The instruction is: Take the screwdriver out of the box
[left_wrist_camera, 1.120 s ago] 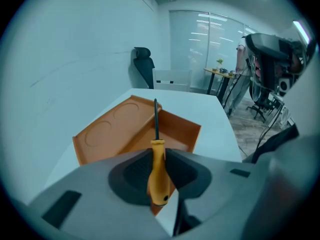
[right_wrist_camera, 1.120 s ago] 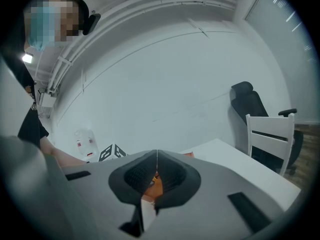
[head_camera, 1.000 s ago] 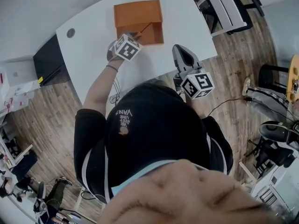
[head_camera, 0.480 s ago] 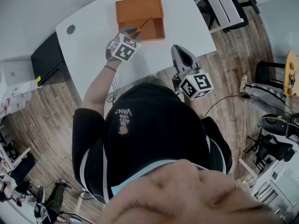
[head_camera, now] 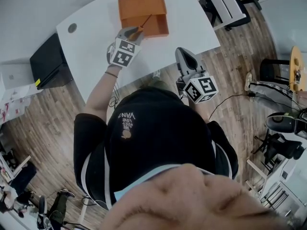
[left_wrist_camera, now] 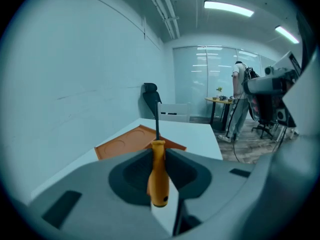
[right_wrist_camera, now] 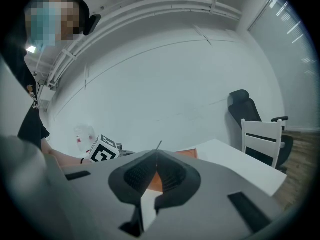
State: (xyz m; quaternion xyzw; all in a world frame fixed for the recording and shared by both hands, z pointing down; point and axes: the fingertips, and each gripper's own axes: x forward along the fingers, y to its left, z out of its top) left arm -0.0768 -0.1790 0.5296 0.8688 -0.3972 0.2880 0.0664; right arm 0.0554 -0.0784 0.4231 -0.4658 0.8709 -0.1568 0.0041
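Observation:
An orange box (head_camera: 143, 14) lies open at the far side of the white table (head_camera: 96, 47). My left gripper (head_camera: 133, 30) hangs just in front of it, shut on the orange handle of a screwdriver (head_camera: 139, 29). The dark shaft points over the box. In the left gripper view the handle (left_wrist_camera: 158, 174) stands upright between the pads of the left gripper (left_wrist_camera: 159, 153), with the box (left_wrist_camera: 127, 143) behind it. My right gripper (head_camera: 184, 56) hovers over the table's near right edge, shut and holding nothing; its tips (right_wrist_camera: 157, 157) meet in front of the box (right_wrist_camera: 186, 153).
A white chair (head_camera: 225, 6) stands at the table's far right. A black cabinet (head_camera: 45, 61) sits left of the table, and a round cable hole (head_camera: 72, 28) marks the table's left end. The person's head and shoulders fill the lower head view.
My left gripper has risen and tipped back toward the person with the screwdriver, lifting the shaft higher over the box. The right gripper has drifted a little sideways.

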